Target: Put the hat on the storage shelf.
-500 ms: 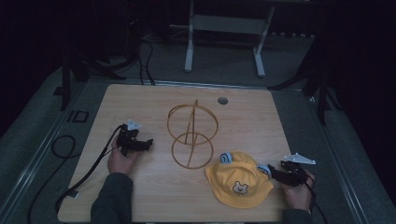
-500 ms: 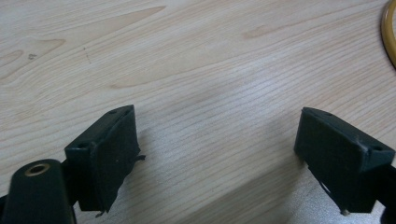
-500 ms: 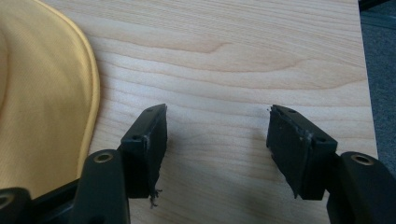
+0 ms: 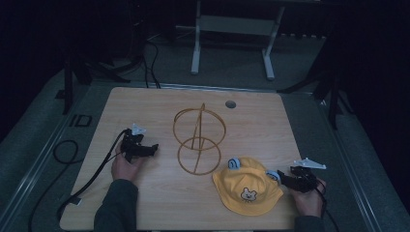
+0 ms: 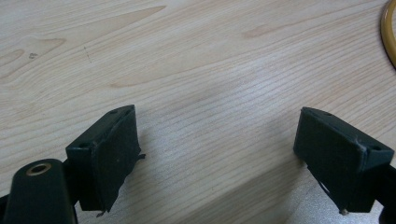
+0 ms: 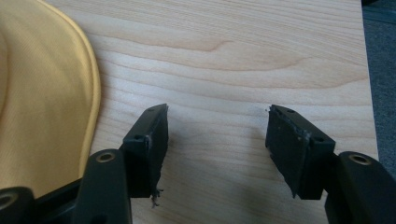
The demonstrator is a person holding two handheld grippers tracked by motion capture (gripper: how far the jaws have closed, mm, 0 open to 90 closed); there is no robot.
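Note:
A yellow child's hat [image 4: 246, 188] with a bear face and blue ears lies on the wooden table [image 4: 145, 106] at the front right. A gold wire stand [image 4: 199, 140] made of two rings stands at the table's middle. My left gripper [image 4: 153, 148] rests at the left, open over bare wood [image 5: 217, 140], with the stand's ring edge [image 5: 388, 37] far off at its upper right. Just right of the hat's brim sits my right gripper [image 4: 280, 179], open [image 6: 217, 135], with the hat's brim [image 6: 91, 79] to its left and nothing between the jaws.
A round grommet hole [image 4: 230, 104] sits near the table's far edge. Black cables [image 4: 67, 154] trail off the left side onto the dark floor. A metal frame [image 4: 232, 43] stands behind the table. The table's right edge [image 6: 366, 70] lies close to my right gripper.
Both grippers and the hat stand about where they were; no clear movement.

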